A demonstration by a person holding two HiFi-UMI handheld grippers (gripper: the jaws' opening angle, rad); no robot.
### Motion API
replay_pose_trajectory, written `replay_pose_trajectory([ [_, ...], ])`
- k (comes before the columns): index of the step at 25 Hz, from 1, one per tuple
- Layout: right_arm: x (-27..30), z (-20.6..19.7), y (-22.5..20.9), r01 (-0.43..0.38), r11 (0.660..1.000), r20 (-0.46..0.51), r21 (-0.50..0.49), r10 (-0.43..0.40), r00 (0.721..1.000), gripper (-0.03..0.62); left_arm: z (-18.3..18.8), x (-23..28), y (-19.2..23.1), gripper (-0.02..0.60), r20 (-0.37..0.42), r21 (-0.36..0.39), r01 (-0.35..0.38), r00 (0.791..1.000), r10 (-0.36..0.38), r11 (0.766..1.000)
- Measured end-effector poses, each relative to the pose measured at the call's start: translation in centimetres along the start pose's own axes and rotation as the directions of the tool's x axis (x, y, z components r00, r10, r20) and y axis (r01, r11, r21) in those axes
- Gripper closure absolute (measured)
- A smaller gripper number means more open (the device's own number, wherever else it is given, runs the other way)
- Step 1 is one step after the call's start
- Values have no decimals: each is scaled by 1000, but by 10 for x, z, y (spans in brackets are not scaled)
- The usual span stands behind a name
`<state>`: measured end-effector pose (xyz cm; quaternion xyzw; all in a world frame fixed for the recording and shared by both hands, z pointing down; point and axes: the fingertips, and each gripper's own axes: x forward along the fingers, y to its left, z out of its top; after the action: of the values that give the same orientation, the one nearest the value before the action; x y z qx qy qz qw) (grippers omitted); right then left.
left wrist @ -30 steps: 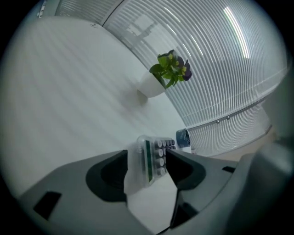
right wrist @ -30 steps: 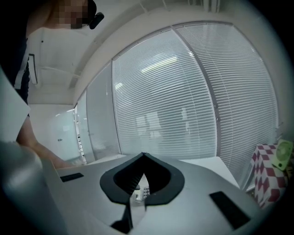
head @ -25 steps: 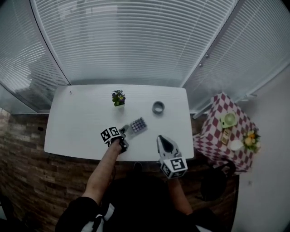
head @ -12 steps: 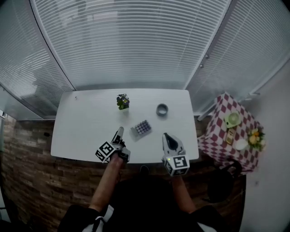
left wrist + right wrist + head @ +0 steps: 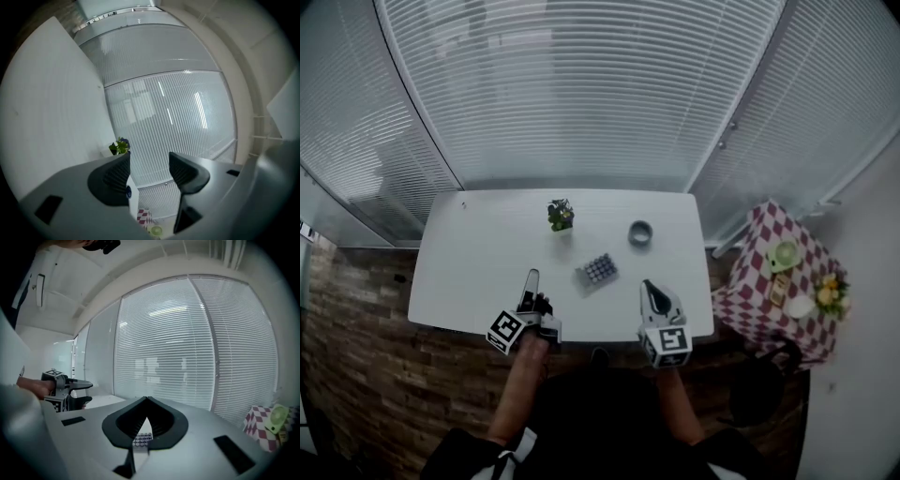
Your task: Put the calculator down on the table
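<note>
Seeing calculator [image 5: 597, 271] flat on table [image 5: 478, 253]; left gripper [image 5: 149, 171] spread empty, right gripper [image 5: 146, 401] clenched empty. I'd judge it light, rigid: grip side edges.

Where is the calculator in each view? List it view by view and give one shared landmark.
Head view: calculator lies near the middle of the table.
Left gripper view: not in it.
Right gripper view: calculator low centre, glimpsed beneath the shut jaws.
Shared landmark: checked cloth, at right in head and right gripper views, bottom centre in left.
</note>
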<state>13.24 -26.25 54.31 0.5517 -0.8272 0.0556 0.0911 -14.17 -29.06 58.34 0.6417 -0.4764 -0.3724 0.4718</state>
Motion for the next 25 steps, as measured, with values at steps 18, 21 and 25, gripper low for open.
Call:
replay_pose_trajectory([
  [18, 0, -1, -13, 71, 996, 23, 53, -72, 997, 588, 10, -14, -58, 339, -67, 541, 44, 998, -10, 840],
  [21, 0, -7, -11, 47, 995, 9, 87, -49, 999, 588, -3, -13, -71, 339, -134, 680, 104, 991, -16, 726],
  [25, -2, -8, -12, 46, 994, 15, 95, -48, 999, 588, -17, -13, -83, 339, -188, 819, 155, 982, 2, 553],
])
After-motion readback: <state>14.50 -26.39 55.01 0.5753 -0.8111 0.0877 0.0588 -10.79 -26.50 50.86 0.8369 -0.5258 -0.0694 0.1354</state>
